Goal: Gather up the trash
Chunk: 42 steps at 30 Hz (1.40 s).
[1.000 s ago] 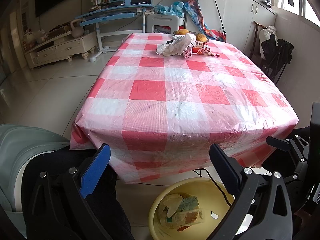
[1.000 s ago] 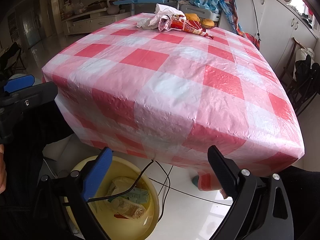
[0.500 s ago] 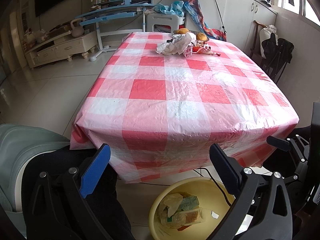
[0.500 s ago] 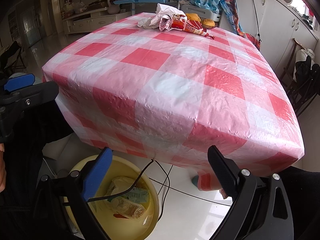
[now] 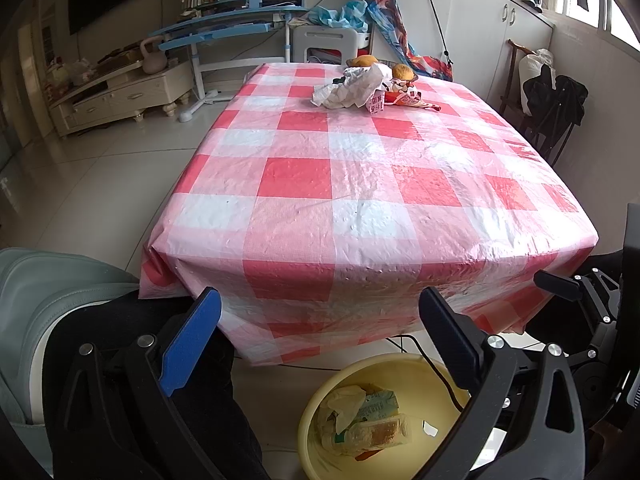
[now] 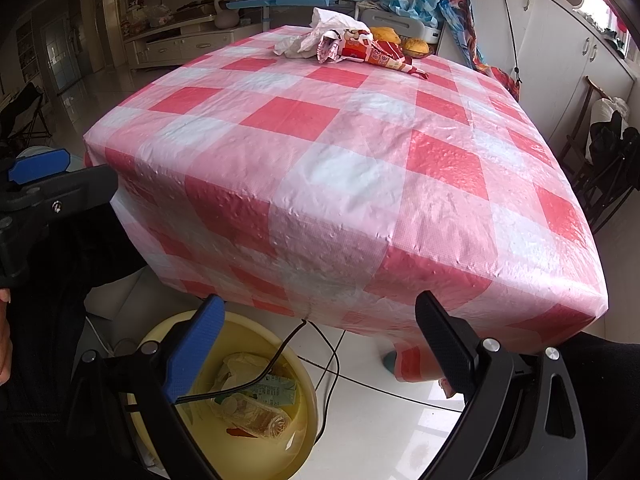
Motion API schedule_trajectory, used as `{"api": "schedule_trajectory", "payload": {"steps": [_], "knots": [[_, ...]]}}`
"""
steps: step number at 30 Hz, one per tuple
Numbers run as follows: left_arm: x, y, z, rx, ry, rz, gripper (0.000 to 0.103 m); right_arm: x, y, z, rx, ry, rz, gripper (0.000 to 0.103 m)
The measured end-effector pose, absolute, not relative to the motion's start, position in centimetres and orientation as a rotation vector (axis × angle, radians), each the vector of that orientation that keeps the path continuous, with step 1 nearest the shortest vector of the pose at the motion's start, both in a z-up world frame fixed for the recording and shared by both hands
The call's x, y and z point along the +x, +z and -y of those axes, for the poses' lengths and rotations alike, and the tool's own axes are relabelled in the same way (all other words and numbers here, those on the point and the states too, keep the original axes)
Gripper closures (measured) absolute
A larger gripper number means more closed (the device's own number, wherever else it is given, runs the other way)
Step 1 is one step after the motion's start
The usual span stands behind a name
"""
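Note:
A yellow basin (image 5: 312, 408) (image 6: 292, 440) stands on the floor below the table's near edge, holding a crumpled tissue, a green carton (image 5: 376, 402) and a plastic bottle (image 6: 256, 414). At the table's far end lie a crumpled white bag (image 5: 352, 88) (image 6: 316, 34), a small pink carton (image 5: 375, 105) and a red snack wrapper (image 5: 408, 99) (image 6: 376, 54). My left gripper (image 5: 320, 320) hangs open and empty above the basin. My right gripper (image 6: 320, 328) is open too, empty, over the basin's right side.
The red-and-white checked tablecloth (image 5: 360, 184) hangs over the table edge close ahead. Orange fruits (image 5: 402, 71) sit behind the trash. A black cable (image 6: 320, 344) runs into the basin area. A person's dark-clothed legs (image 5: 120, 340) are at left; a chair with dark clothes (image 5: 552, 100) stands at right.

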<state>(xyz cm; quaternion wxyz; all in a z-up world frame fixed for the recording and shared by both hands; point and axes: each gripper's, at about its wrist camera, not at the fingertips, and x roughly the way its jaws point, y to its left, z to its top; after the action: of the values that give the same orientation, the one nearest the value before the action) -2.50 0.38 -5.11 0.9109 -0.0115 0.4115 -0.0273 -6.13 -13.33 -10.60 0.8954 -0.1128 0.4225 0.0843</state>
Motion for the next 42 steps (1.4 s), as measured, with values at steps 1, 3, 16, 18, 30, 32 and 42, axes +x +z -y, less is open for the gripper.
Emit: {"api": "schedule_trajectory", "payload": {"steps": [1,3,16,18,30,32,42], "knots": [[-2.4,-5.0,-0.3,-0.022,-0.057,-0.848,0.007,-6.2,-10.6,13.3,-0.235,0.175,-0.876,0.011],[-2.4,-5.0,-0.3,-0.022,-0.057,-0.848,0.007,-6.2,-10.6,13.3,-0.238,0.176,-0.875,0.011],[-2.8,-5.4,-0.5,-0.008,-0.065,-0.855,0.007,-6.3,-10.4,13.2,-0.254,0.182,-0.863,0.011],[-2.6,-5.3,-0.3,-0.009,-0.064,-0.855,0.007,-6.3,-10.4,13.1,-0.259,0.183,-0.863,0.011],[-2.7,-5.0,-0.6,-0.014,-0.057,-0.86,0.007,-6.4,-10.2,12.9,-0.265,0.187,-0.854,0.011],[-2.6,-5.0,-0.5,-0.011,-0.059,-0.86,0.007,-6.4,-10.2,12.9,-0.266,0.187,-0.854,0.011],[-2.6,-4.1,-1.5,-0.068,-0.046,-0.832,0.007,-7.2,-7.9,13.1,-0.243,0.2,-0.778,0.011]]}}
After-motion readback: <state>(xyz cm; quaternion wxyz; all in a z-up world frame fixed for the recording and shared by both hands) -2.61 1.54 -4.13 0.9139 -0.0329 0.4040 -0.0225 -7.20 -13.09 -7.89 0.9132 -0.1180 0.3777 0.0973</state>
